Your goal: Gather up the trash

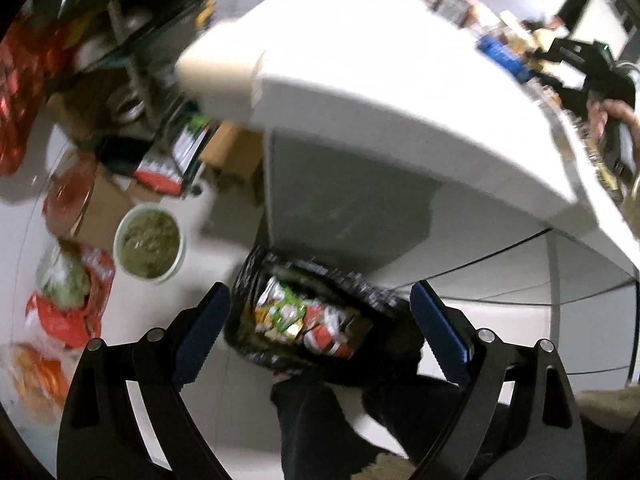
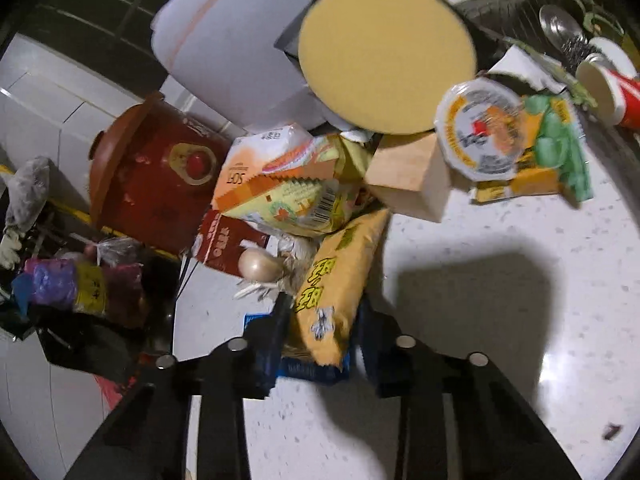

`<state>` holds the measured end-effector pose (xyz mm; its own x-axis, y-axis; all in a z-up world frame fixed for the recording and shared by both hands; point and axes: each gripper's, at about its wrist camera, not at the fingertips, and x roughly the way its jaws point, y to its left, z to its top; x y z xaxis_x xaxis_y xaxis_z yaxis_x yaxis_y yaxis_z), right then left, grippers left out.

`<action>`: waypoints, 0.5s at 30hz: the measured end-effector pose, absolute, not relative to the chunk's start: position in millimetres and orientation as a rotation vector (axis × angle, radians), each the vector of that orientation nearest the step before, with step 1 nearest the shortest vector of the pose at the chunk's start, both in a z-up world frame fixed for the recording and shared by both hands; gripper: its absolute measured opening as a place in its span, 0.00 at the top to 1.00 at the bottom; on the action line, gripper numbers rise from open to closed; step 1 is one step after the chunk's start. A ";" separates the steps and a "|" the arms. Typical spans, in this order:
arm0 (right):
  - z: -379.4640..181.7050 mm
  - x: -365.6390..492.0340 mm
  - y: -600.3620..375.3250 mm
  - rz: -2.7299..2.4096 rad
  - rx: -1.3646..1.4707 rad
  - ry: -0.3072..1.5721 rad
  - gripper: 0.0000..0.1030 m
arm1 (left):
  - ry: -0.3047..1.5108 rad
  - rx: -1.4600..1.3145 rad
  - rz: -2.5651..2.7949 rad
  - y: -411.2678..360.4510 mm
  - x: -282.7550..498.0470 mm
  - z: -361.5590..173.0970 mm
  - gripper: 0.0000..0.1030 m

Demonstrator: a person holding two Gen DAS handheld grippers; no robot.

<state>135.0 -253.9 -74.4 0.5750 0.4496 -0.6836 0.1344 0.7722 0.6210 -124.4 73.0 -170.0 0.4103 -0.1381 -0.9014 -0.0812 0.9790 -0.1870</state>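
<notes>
Trash gathered at a cluttered surface.
A yellow snack packet is clamped in the right tool; the left tool is held spread wide, gripping nothing, above a black trash bag.

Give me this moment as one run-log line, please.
left gripper: open above trash bag | right gripper: shut on yellow snack packet

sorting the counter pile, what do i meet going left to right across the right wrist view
purple bag → red pot → tissue pack → wood block → foil lid → green wrapper → red cup
</notes>
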 end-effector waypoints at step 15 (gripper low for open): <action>-13.2 28.7 -329.8 0.301 0.763 0.821 0.86 | 0.896 -0.028 -0.294 -63.7 22.7 -89.7 0.14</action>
<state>28.7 -329.8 -13.2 0.6589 0.5173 -0.5461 0.0416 0.6999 0.7131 22.7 -63.7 -89.7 0.5877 -0.2638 -0.7648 0.2402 0.9596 -0.1465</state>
